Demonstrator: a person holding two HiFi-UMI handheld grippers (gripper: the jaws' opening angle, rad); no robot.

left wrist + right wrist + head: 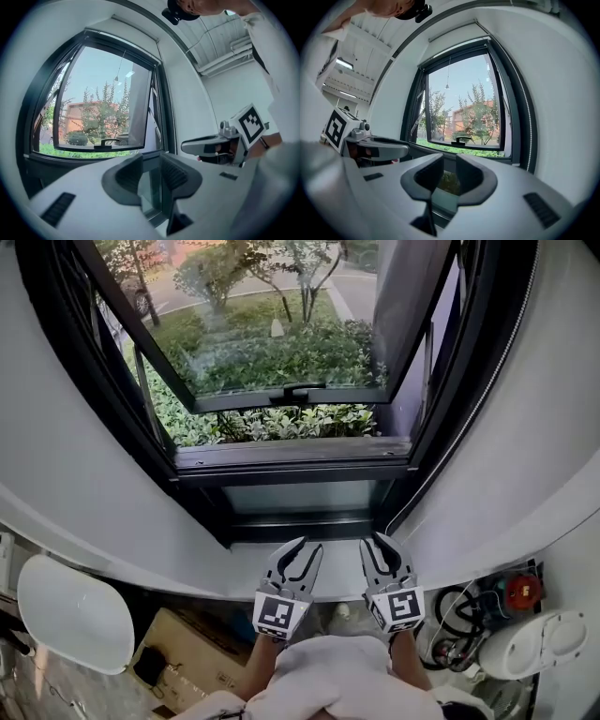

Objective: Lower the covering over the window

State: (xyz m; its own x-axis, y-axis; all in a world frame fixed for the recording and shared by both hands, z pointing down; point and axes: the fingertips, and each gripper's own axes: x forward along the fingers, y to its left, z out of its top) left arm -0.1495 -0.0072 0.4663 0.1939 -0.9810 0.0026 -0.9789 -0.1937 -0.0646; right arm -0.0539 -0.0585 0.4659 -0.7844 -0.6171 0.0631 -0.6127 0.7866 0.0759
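Approach step: my left tongs (309, 545) and right tongs (375, 540) hang open and empty near the window (281, 381), so next I reckon I grab the cord (528, 140) at right.

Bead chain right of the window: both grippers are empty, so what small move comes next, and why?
Probably ease the right gripper toward the bead chain on the window's right frame. Its fingers stand apart with nothing between them, it is the nearer gripper, and the window is uncovered.
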